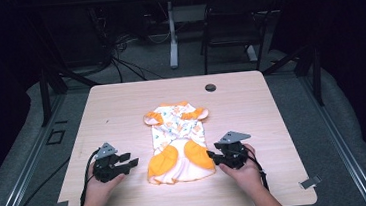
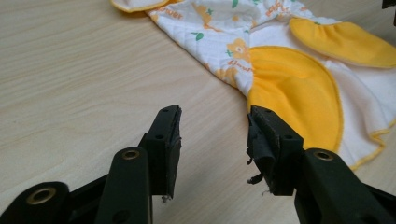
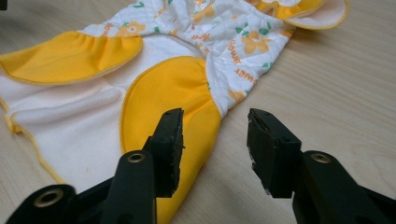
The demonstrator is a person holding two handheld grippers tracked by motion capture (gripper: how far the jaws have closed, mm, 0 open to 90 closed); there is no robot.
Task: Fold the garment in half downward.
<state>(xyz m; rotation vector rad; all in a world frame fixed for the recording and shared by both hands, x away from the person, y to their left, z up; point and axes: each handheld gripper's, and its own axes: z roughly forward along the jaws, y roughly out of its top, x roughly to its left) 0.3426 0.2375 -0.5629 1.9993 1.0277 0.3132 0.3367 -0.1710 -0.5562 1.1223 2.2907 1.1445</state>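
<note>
Both grippers, left [image 1: 126, 164] and right [image 1: 215, 158], flank garment [image 1: 178, 143]; jaws wide, empty, angled inward.

baby dress [image 1: 178, 142] | white floral print, orange panels | flat | table centre

One table [image 1: 121, 113], wood-topped, carrying one small garment [image 1: 178, 141], white print with orange trim. Two hand-held grippers: left hand-held gripper [image 1: 128, 160] and right hand-held gripper [image 1: 212, 156], each with two black jaws standing apart, one hand behind each. One dark round grommet [image 1: 210, 87] in the tabletop; one chair [image 1: 236, 20] beyond.
</note>
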